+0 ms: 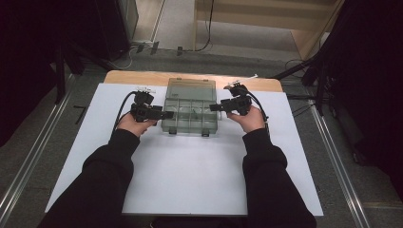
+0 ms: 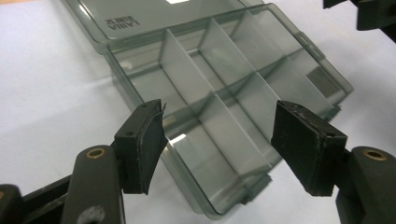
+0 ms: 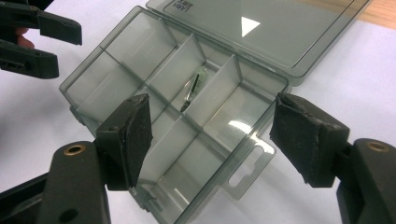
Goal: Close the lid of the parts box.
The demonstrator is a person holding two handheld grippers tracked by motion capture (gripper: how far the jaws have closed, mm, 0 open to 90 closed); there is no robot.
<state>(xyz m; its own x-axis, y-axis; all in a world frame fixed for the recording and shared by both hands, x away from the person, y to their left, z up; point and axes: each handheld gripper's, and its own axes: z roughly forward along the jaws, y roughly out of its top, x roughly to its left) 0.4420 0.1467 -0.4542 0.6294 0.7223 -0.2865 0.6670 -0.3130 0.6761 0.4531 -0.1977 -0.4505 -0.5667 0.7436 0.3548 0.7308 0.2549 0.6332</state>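
Clear compartment box open on white table, lid flat at 12 o'clock. Left gripper at its 9, right gripper at 3; both jaws apart, holding nothing.

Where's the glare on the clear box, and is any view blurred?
Right gripper view: bright triangular glare on the open lid, smaller glint on the box floor. Left gripper view: glint in a near compartment, sharp. High view: softer, dark surroundings, table evenly lit.

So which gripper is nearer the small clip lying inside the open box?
Right. The right gripper sits at the box's right wall, close to the clip. The left gripper is at the left wall, farther off.
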